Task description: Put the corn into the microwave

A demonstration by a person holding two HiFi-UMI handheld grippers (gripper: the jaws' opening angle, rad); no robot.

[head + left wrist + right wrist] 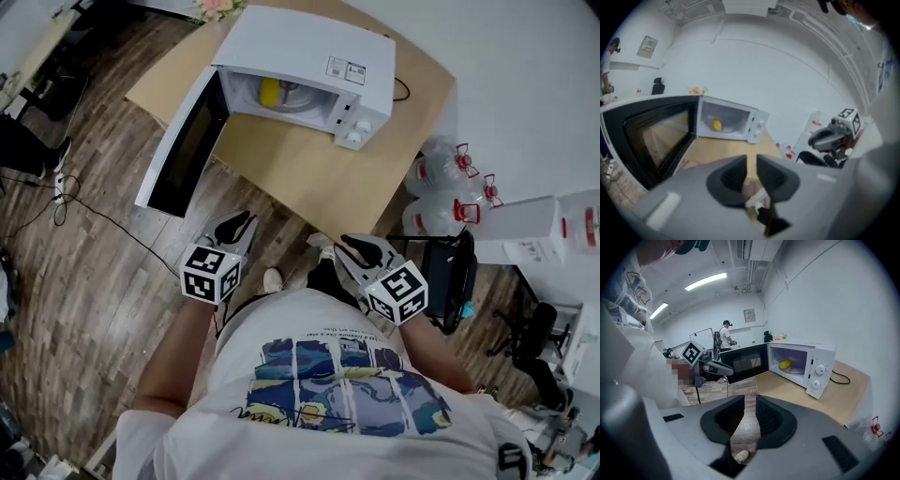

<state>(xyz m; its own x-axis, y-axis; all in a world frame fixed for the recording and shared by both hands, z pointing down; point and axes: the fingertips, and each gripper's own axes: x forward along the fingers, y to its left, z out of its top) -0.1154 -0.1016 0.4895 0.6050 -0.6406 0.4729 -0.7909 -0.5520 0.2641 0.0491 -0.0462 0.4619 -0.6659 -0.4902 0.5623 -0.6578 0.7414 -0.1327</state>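
Wood-plank flooring [84, 281] surrounds a light wooden table [319, 183]. At left, the microwave door [183, 145] stands fully open. The corn [270, 91] lies inside the microwave [309, 52]. Left gripper [238, 225]: jaws narrowly apart, nothing between them. Right gripper [362, 247]: jaws narrowly apart, nothing between them. Both hang over the floor, short of the table.

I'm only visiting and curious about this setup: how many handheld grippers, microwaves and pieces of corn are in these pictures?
grey handheld two-jaw grippers with marker cubes: 2 (left gripper, right gripper)
white box-shaped microwave oven, door open: 1
yellow corn cob inside it: 1
Total: 4
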